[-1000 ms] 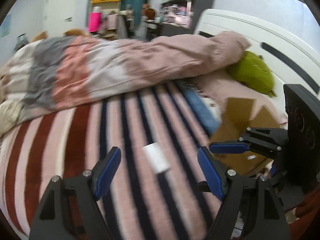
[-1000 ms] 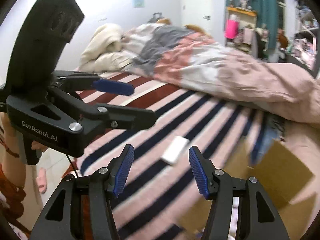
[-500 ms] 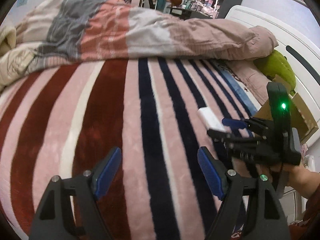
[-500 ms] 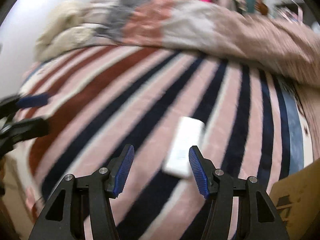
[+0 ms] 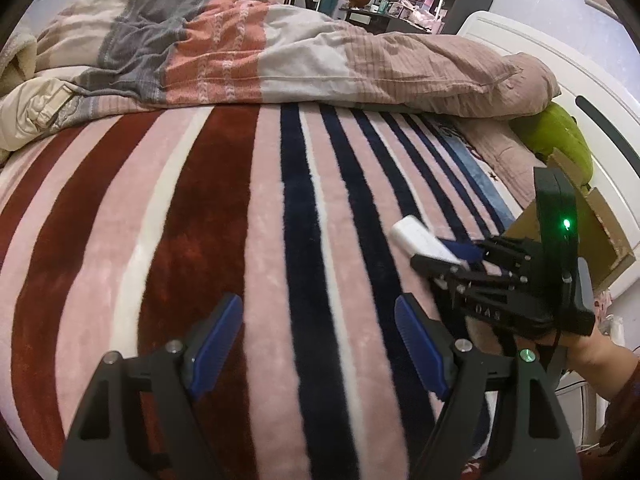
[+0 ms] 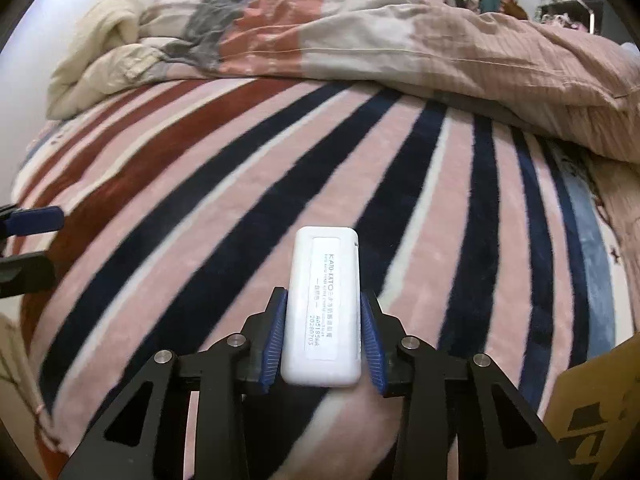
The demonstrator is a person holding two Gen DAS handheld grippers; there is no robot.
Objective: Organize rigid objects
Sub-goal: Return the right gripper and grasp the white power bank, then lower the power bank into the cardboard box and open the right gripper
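Right wrist: right hand-held gripper [image 6: 322, 342] just closing, clamps white case [image 6: 324, 304]; cardboard box [image 6: 596, 412] beside.

Soft, even indoor light; strong fisheye bending with black corners; striped blanket [image 6: 400, 184] sharp at centre, slightly smeared toward the edges; no glare.
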